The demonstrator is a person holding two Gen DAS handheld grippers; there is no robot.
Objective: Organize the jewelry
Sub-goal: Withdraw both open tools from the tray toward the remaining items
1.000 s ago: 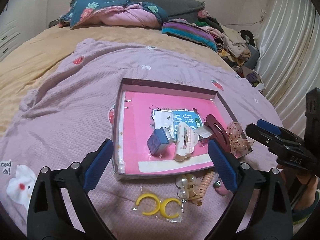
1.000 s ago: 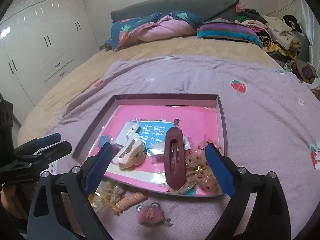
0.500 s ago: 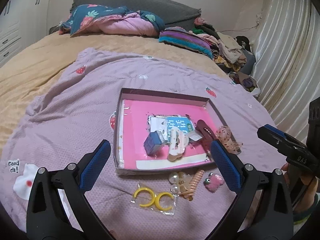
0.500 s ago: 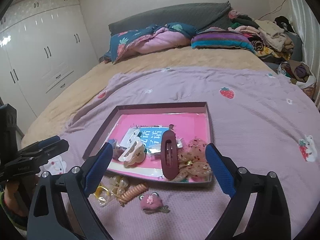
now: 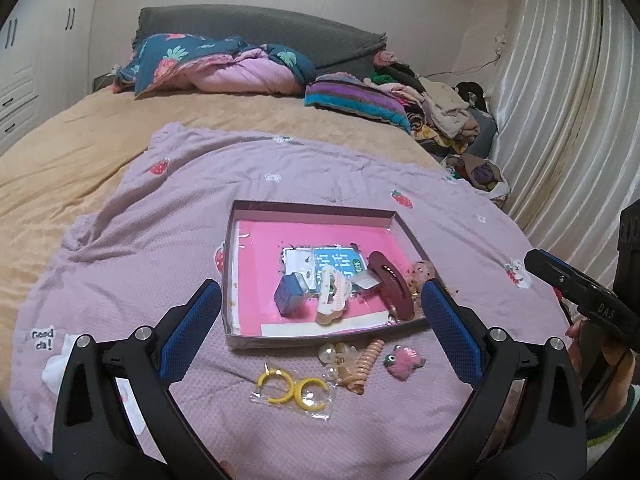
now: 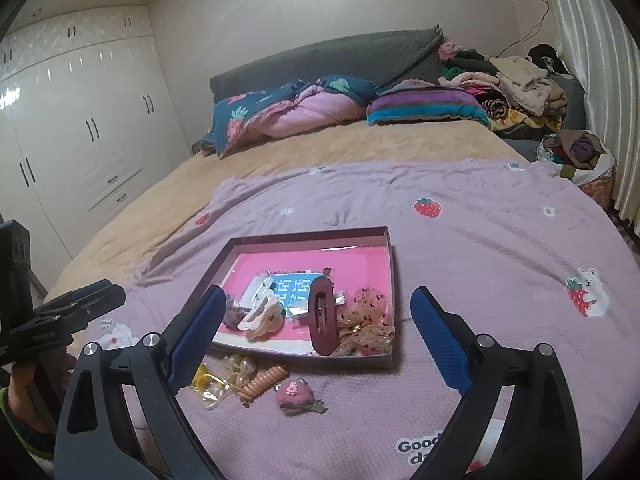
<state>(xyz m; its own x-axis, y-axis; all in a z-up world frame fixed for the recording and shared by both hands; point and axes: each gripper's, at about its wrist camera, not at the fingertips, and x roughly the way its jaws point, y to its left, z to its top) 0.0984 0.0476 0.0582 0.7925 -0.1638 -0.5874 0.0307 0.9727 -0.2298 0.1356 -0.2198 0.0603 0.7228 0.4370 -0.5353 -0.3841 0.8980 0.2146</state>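
A shallow pink-lined tray (image 5: 256,264) (image 6: 360,256) lies on a lilac blanket. In it are a maroon hair clip (image 5: 390,284) (image 6: 321,322), a cream claw clip (image 5: 332,294) (image 6: 260,316), a blue box (image 5: 290,294), a card (image 5: 332,260) and a gauze bow (image 6: 362,326). In front of the tray lie yellow hoop earrings in a bag (image 5: 294,390), a coiled hair tie (image 5: 366,364) (image 6: 262,382), pearl pieces (image 5: 334,354) and a pink plush clip (image 5: 402,362) (image 6: 294,394). My left gripper (image 5: 320,336) and right gripper (image 6: 316,340) are both open, empty and held back above the loose items.
The blanket (image 5: 160,240) covers a tan bed (image 5: 80,140). Pillows and a quilt (image 5: 224,68) lie at the head, a clothes pile (image 5: 440,108) and curtains (image 5: 560,120) at the right, white wardrobes (image 6: 80,140) at the left.
Both grippers have pulled back and up from the tray, so more of the bed shows. Both stay open. The items have not moved.
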